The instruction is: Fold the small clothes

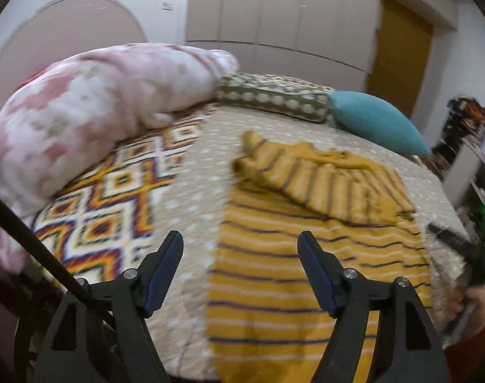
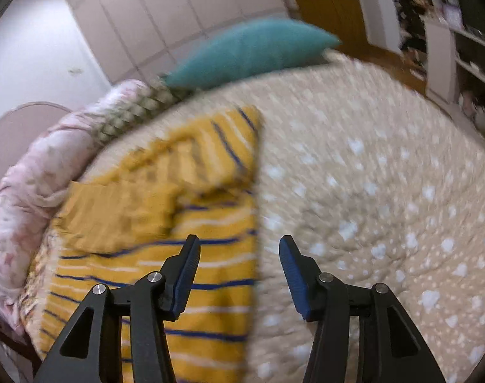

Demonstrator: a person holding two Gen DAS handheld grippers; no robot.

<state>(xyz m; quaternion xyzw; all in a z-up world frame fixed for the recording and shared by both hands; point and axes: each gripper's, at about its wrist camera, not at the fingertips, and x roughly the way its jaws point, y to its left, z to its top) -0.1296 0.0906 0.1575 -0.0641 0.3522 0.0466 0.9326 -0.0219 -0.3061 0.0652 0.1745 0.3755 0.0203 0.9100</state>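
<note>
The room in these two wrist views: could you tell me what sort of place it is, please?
Most likely a bedroom: a bed with a dotted beige bedspread, a teal pillow at its head, and tall white wardrobe doors behind.

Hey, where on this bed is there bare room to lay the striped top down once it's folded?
The widest bare patch of dotted beige bedspread lies right of the yellow striped top, below the teal pillow. A narrower strip runs between the top and the patterned blanket. The head of the bed is crowded by the pink duvet and pillows.
</note>
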